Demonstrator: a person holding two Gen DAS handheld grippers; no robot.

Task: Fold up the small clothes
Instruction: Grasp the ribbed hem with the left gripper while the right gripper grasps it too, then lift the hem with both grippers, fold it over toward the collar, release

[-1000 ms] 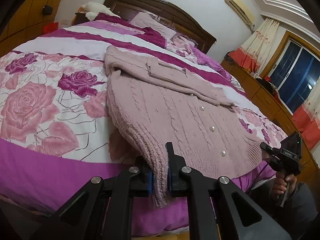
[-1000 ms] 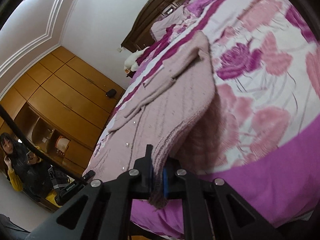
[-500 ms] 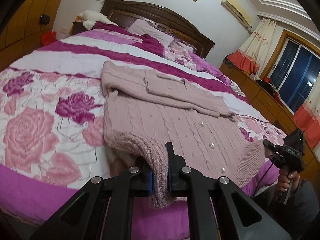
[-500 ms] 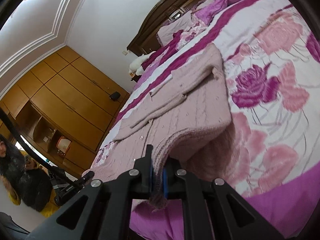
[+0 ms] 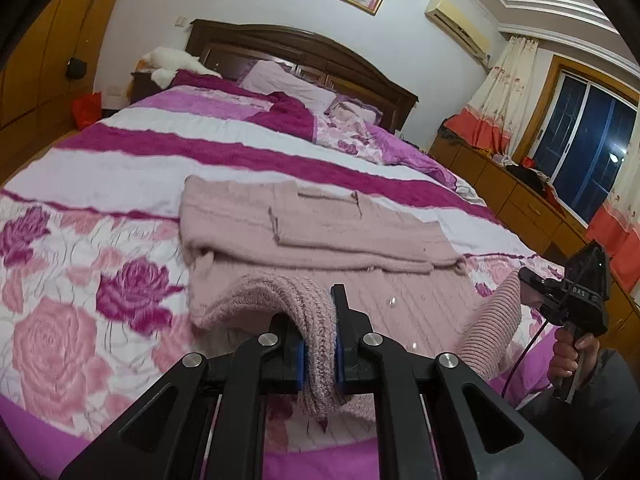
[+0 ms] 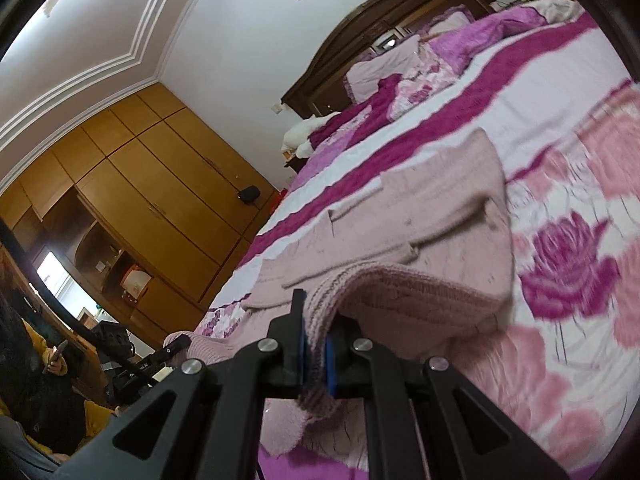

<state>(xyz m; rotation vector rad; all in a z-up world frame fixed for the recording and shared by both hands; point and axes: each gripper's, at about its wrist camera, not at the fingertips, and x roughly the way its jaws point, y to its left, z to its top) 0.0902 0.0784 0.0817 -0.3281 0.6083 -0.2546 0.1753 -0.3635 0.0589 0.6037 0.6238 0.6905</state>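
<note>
Over the bed [image 5: 120, 168], both grippers [image 5: 318, 354] [image 6: 314, 364] are clamped on the cardigan [image 5: 320, 232] hem; uneven lifting could skew the fold.

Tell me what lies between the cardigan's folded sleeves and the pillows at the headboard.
Only bare bedspread, striped magenta and white, lies between the cardigan and the pillows; the left wrist view shows it best.
</note>
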